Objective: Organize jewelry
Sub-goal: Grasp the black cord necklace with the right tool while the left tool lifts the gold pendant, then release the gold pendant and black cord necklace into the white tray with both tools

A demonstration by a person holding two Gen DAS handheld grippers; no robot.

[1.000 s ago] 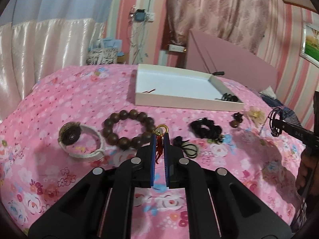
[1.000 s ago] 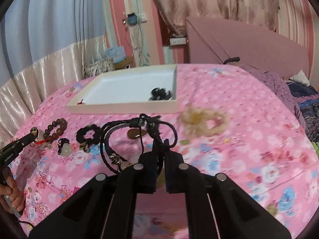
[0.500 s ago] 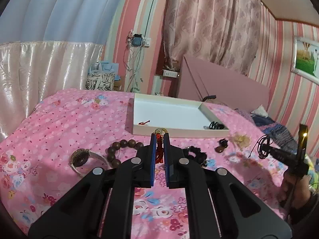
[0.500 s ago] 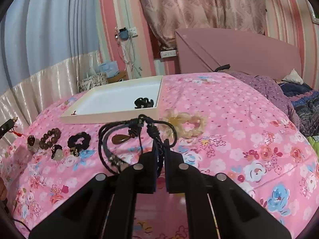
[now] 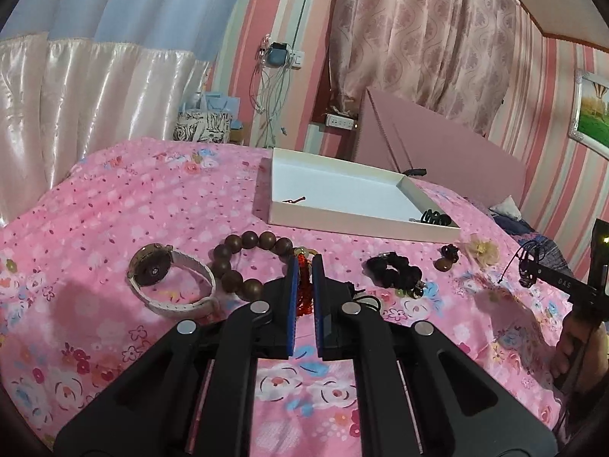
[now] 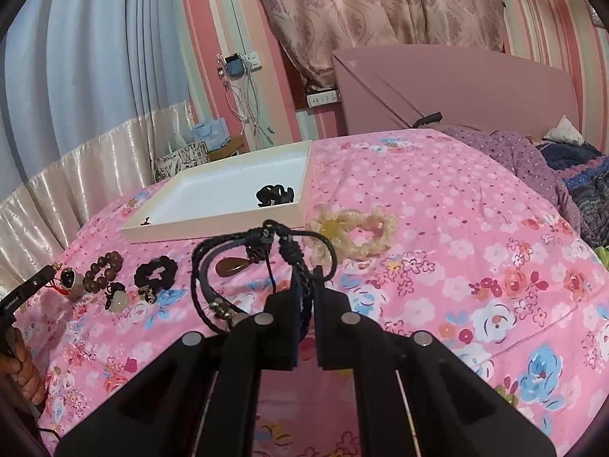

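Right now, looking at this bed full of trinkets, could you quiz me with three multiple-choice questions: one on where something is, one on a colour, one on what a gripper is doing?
1. Where does the black hair claw lie?
A. inside the white tray
B. on the bedspread beside the watch
C. on the purple blanket

2. What colour is the strap of the watch?
A. black
B. white
C. red

3. What is the right gripper doing?
A. standing open over the tray
B. clamped on a black braided cord bracelet
C. clamped on the wooden bead bracelet

Answers:
1. A: the claw sits in the tray's right corner, within its walls.
2. B: a pale white band curves round from the watch's round case.
3. B: its fingers are shut with the braided cord pinched between them, the loops hanging in front.
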